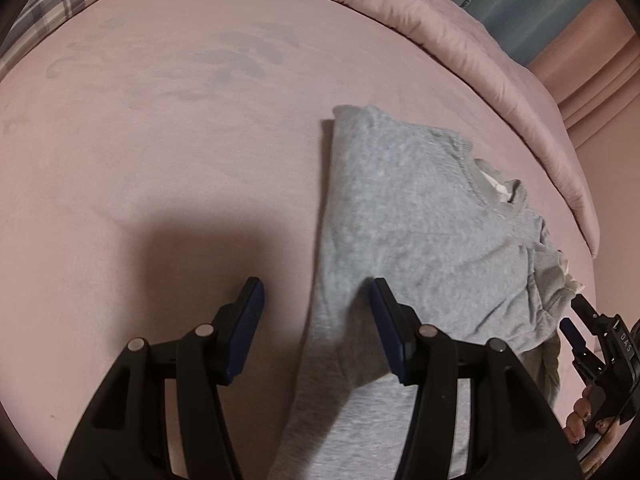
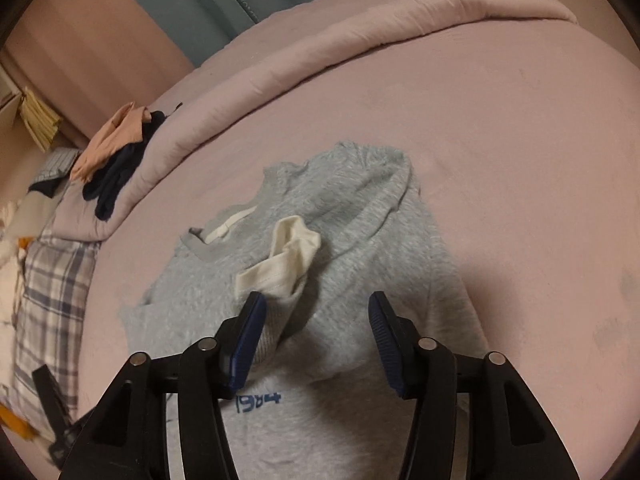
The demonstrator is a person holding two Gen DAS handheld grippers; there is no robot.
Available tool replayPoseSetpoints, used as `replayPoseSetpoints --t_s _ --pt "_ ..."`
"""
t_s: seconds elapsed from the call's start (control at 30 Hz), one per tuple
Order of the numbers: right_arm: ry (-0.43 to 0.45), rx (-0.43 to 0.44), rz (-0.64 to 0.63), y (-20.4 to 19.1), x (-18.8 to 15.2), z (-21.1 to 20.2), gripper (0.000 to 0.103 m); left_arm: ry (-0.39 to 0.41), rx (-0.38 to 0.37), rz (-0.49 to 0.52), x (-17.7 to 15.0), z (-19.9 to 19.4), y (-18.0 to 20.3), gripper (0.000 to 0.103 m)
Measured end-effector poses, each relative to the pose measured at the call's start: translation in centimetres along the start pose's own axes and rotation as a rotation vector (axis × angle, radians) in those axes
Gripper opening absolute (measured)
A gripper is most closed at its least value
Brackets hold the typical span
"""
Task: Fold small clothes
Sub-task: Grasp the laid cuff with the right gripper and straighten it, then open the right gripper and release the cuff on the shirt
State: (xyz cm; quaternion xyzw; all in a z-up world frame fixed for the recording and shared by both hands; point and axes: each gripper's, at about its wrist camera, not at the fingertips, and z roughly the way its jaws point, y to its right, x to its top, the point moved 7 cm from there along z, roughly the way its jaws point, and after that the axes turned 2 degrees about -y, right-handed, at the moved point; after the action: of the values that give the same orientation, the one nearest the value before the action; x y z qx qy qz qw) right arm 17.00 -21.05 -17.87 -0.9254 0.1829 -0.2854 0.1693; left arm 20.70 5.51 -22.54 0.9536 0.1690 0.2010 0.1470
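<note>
- On the pink bed cover (image 1: 160, 168) your grey sweatshirt (image 1: 420, 216) lies partly folded, right of centre in the left wrist view.
- Its long axis runs from near your grippers away toward the rolled pink quilt (image 1: 472, 40), with the neckline (image 1: 486, 194) turned to the right side.
- The left edge of the sweatshirt is a straight fold running away from you.
- In the right wrist view the cream-lined sleeve cuff (image 2: 282, 256) lies folded onto the body, and blue print "1984" (image 2: 258, 400) shows at the near end.
- Your left gripper (image 1: 316, 300) has its jaws spread wide and holds nothing; its right finger (image 1: 386, 320) is over the fold edge.
- Your right gripper (image 2: 316, 312) is likewise released above the sweatshirt, its left finger (image 2: 250, 328) just beside the cuff.
- Wide bare cover lies to the left of the fold; the quilt borders the far side.
- A dark and peach pile of clothes (image 2: 116, 156) sits on the quilt, well apart.
</note>
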Motion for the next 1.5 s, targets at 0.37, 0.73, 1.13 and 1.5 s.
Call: replayPoseSetpoints --t_s 0.37,0.73,1.13,1.5 --pt "-0.031 0.016 -0.109 -3.1 -0.2 0.5 0.072 -0.001 0.048 0.048 -0.5 1.0 1.3 0.054" --pt "0.031 -0.064 -0.239 -3.6 0.5 0.7 0.017 0.004 0.068 0.065 -0.6 1.1 1.3 0.055" --pt "-0.038 -0.117 -0.197 0.4 -0.6 4.2 0.017 0.015 0.095 0.084 -0.8 1.6 1.2 0.057" --pt "-0.034 -0.162 -0.179 0.9 -0.7 3.7 0.029 0.013 0.078 0.064 -1.1 1.4 1.1 0.059"
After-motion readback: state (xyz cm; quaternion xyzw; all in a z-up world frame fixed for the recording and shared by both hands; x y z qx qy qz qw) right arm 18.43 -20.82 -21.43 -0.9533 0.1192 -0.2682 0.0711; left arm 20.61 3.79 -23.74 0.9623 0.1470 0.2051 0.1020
